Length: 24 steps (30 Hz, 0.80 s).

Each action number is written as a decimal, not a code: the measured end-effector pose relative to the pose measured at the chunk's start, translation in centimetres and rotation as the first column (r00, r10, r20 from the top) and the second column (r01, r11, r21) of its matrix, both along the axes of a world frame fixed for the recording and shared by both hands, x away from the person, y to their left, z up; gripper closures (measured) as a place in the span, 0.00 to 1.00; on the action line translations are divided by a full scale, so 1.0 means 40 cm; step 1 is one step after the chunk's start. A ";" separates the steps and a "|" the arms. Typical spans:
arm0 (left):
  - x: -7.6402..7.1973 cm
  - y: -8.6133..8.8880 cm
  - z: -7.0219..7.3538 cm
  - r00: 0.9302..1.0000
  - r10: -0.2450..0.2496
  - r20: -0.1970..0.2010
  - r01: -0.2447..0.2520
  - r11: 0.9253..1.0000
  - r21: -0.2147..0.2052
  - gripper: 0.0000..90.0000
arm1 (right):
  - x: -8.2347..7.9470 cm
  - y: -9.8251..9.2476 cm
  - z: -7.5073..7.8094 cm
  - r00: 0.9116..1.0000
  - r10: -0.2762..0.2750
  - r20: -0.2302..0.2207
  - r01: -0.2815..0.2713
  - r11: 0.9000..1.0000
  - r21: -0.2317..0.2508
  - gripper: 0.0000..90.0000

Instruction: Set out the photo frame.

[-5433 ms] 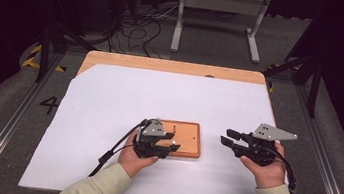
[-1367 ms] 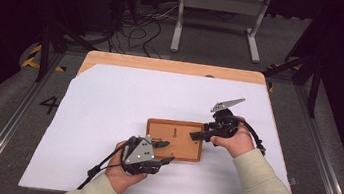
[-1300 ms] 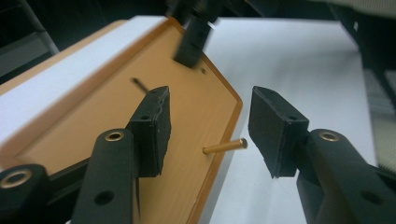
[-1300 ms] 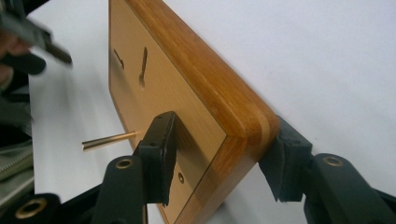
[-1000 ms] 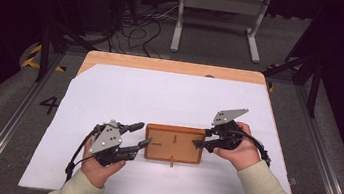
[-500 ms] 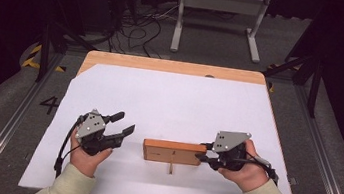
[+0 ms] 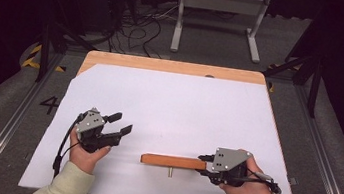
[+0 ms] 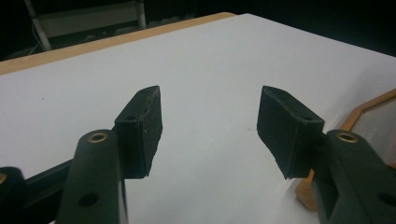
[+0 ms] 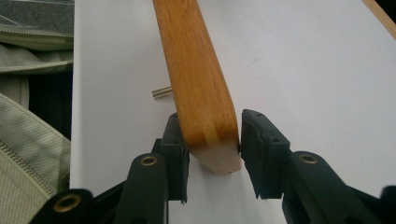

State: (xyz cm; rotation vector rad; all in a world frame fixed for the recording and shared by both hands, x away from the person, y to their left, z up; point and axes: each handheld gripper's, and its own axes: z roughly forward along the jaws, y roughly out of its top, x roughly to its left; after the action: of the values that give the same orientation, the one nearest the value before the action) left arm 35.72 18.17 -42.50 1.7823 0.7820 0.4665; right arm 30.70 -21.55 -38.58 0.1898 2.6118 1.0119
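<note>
Two claws are in your hands over the white-covered bench (image 7: 179, 103): your right claw (image 7: 203, 160) pinches the right end of a wooden board (image 7: 174, 162) — the board stands on its edge near the bench's front edge, between your two hands. A small metal pin (image 9: 161, 93) projects from the board's side toward you. Your left claw (image 7: 121, 123) is spread wide with nothing between its pads (image 8: 142, 126) — it hovers above the bench, well apart from the board's left end.

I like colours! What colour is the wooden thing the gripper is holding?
The wooden board is warm orange-brown, clearest in the right gripper view.
</note>
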 end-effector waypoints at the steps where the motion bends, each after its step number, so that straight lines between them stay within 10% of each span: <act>1: 0.001 0.000 0.000 1.000 -0.001 -0.001 0.001 1.000 0.005 0.46 | -0.003 0.000 -0.002 1.000 -0.003 0.004 0.003 1.000 0.003 0.71; 13: 0.003 -0.001 -0.004 1.000 -0.004 -0.007 0.004 1.000 0.010 0.45 | 0.001 -0.033 -0.016 0.993 -0.107 -0.045 0.109 0.993 0.047 0.60; 24: 0.005 -0.004 -0.008 1.000 -0.003 -0.008 0.003 1.000 0.026 0.47 | -0.020 -0.069 -0.061 0.977 -0.133 -0.166 0.140 0.990 0.031 1.00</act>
State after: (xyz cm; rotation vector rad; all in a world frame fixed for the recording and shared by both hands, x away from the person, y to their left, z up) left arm 35.91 18.00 -42.81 1.8100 0.7824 0.4696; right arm 29.92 -24.29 -41.04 0.4752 2.6799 1.0444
